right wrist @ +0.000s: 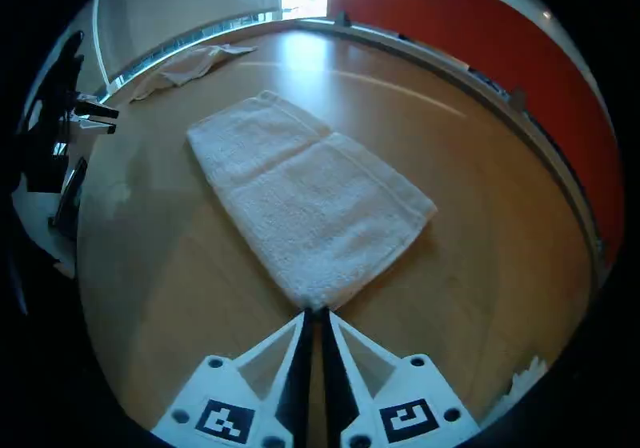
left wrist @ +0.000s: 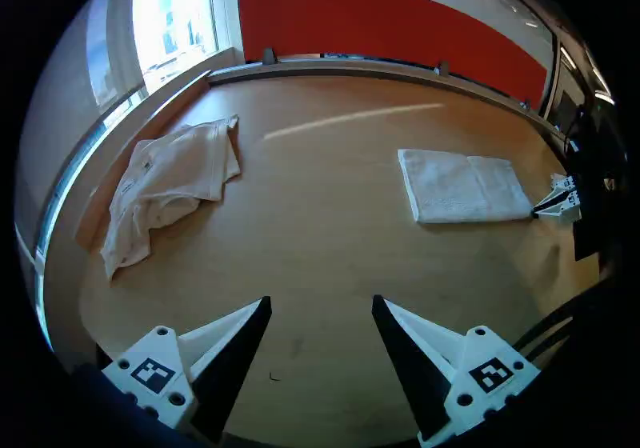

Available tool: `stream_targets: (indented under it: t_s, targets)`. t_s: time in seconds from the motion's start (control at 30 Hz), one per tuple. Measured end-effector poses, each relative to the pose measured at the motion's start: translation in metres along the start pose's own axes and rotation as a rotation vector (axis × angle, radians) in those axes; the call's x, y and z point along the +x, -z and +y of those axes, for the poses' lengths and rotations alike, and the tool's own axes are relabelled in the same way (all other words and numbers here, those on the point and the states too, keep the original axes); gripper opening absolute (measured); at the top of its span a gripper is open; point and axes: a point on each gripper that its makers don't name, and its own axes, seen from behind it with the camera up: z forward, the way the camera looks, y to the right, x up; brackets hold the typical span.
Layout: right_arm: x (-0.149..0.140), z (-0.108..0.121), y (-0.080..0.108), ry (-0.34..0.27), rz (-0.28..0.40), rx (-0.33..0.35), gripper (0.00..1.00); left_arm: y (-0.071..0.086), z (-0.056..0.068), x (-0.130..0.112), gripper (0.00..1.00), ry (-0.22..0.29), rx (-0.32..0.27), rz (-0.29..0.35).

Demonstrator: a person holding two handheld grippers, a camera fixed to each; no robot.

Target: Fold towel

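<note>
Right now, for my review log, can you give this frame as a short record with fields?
surface: wooden table
towel: white, folded into a flat rectangle
crumpled cloth: cream, lying near the window edge
left gripper: open, over bare table, apart from both cloths
right gripper: fingers nearly together, tips at the towel's near corner; a pinch can't be confirmed

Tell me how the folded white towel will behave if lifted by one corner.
Likely floppy: the folded towel lies flat in soft terry layers, so a corner lift would probably let it droop and unfold. Pushed on the wooden table, it may bunch rather than slide.
</note>
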Motion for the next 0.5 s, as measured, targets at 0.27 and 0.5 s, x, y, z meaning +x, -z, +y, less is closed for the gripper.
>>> stream_targets:
  t_s: [0.27,0.5]
  targets:
    - [0.010,0.001,0.004,0.005,0.020,-0.014,0.04,-0.001,-0.001,-0.001,0.93,-0.004,-0.006,-0.002]
    - [0.039,0.004,0.014,0.022,0.062,-0.024,0.03,-0.001,-0.001,-0.001,0.94,-0.002,-0.012,-0.003]
